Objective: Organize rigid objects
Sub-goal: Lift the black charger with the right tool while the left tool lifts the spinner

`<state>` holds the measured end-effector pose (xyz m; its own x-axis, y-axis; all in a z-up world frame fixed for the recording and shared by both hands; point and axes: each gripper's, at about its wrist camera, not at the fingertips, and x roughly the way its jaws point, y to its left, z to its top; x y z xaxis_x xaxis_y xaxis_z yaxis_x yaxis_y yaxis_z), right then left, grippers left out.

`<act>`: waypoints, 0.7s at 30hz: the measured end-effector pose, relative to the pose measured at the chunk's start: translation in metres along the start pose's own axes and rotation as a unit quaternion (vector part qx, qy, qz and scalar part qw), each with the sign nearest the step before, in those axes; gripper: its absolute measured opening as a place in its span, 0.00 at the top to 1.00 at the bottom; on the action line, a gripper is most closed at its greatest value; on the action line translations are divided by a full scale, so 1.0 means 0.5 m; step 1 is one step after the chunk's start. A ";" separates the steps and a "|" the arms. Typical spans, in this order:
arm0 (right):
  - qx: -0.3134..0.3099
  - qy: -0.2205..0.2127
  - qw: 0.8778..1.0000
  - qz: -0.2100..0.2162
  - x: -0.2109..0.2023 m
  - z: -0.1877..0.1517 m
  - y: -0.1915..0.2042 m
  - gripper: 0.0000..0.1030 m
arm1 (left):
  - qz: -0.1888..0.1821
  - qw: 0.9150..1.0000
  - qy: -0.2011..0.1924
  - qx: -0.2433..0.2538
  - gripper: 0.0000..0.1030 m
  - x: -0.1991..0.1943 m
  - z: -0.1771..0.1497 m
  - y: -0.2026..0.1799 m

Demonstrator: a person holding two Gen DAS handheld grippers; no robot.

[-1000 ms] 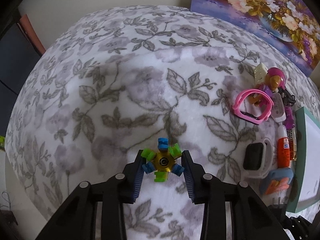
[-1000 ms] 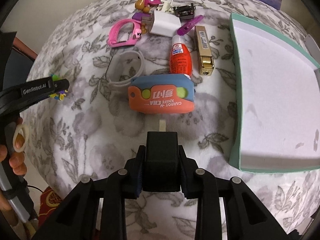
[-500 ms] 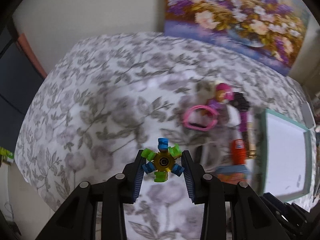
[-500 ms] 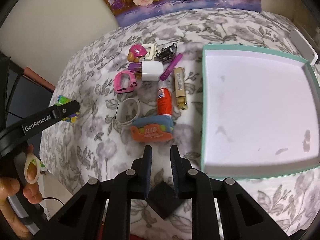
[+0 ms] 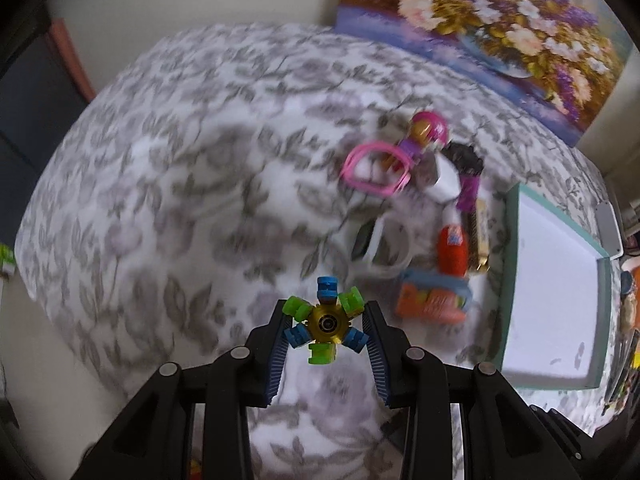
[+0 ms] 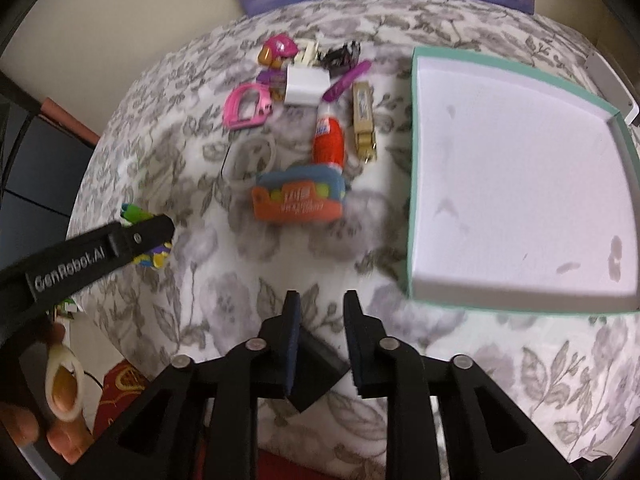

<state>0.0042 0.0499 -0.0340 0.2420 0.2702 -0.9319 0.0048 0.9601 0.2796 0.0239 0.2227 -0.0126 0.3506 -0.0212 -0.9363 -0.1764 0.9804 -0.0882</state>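
Note:
My left gripper (image 5: 326, 312) is shut on a green-and-blue fidget spinner (image 5: 327, 323) with a gold hub, held above the flowered tablecloth. The right wrist view shows that gripper (image 6: 120, 240) at the left, with the spinner (image 6: 154, 258) poking out under it. My right gripper (image 6: 318, 300) is shut on a black adapter block (image 6: 320, 364), which hangs tilted cornerwise, low between the fingers; nothing sits between the tips. A white tray with a teal rim (image 6: 412, 160) lies to the right, nothing inside it, also visible at the right (image 5: 510, 280) in the left wrist view.
Ahead lie an orange-and-blue knife case (image 6: 300, 196), a white band (image 6: 250, 158), a glue bottle (image 6: 330, 144), a gold lighter (image 6: 364, 120), a white charger (image 6: 306, 84), a pink strap (image 6: 246, 106) and a pink-helmeted figure (image 6: 278, 50). A flower painting (image 5: 480, 20) leans on the wall.
Both grippers have risen from the cloth. The left one carried the spinner right, toward the items and tray. The black block has swung from upright to cornerwise in the right grip.

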 end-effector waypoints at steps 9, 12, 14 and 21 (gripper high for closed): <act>0.014 -0.003 1.000 -0.009 0.004 -0.027 -0.013 0.51 | -0.006 1.000 0.022 -0.021 0.62 0.020 -0.058 0.024; 0.018 -0.004 1.000 -0.010 0.005 -0.034 -0.016 0.41 | -0.008 0.999 0.027 -0.031 0.62 0.026 -0.059 0.035; 0.013 -0.004 1.000 -0.013 0.007 -0.037 -0.012 0.37 | -0.014 0.999 0.036 -0.037 0.62 0.035 -0.059 0.040; -0.001 0.001 1.000 -0.028 0.021 -0.050 0.002 0.27 | -0.029 0.996 0.059 -0.056 0.62 0.055 -0.059 0.055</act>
<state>-0.0177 0.0554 -0.0492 0.2388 0.2154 -0.9469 0.0166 0.9740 0.2257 0.0018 0.2432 -0.0509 0.2544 -0.1057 -0.9613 -0.2635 0.9488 -0.1741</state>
